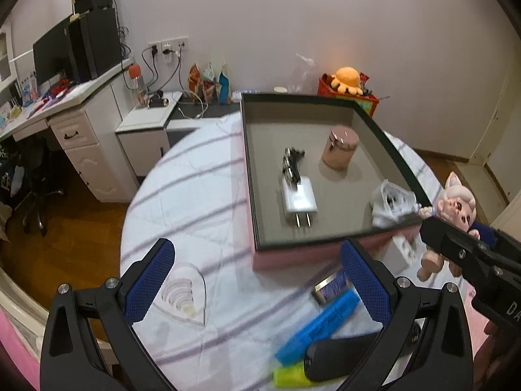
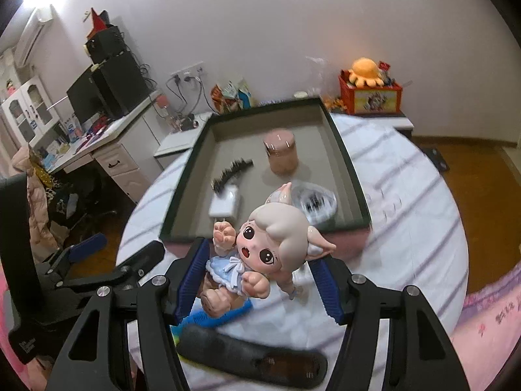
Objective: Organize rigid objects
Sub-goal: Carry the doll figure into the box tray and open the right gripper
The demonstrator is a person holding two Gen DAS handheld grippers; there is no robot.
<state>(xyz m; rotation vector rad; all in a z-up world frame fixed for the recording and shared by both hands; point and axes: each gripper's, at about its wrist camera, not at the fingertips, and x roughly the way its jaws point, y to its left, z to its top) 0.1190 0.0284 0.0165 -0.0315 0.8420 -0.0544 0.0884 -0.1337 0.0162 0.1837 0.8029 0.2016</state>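
The right gripper (image 2: 257, 277) holds a small doll (image 2: 260, 247) with grey hair, pointed ears and a light blue dress. Its blue pads press on the two sides of the doll's body, and the doll is off the table. In the left wrist view the same doll (image 1: 456, 208) shows at about 3 o'clock, just beside the near right corner of the tray (image 1: 325, 244).

The left gripper (image 1: 260, 277) has its fingers wide apart and nothing is between them. Under it lies the white tablecloth (image 1: 202, 195) with thin purple stripes.

The tray is a shallow box with a dark rim and a grey floor, at 12 o'clock from both grippers. Inside it, a white charger plug (image 1: 299, 200) lies near the middle, and a black hair clip (image 1: 293, 163) touches its far end. A pink round jar (image 1: 340, 151) stands upright at 1 o'clock of the plug. A white, partly clear thing (image 1: 392, 203) lies in the near right corner; I cannot tell what it is.

On the cloth in front of the tray, at 5 o'clock in the left view, lie a blue marker (image 1: 320, 325), a yellow marker (image 1: 289, 374) and a black oblong thing (image 1: 338, 358), close together. A clear heart-shaped piece (image 1: 182, 293) lies at 7 o'clock.
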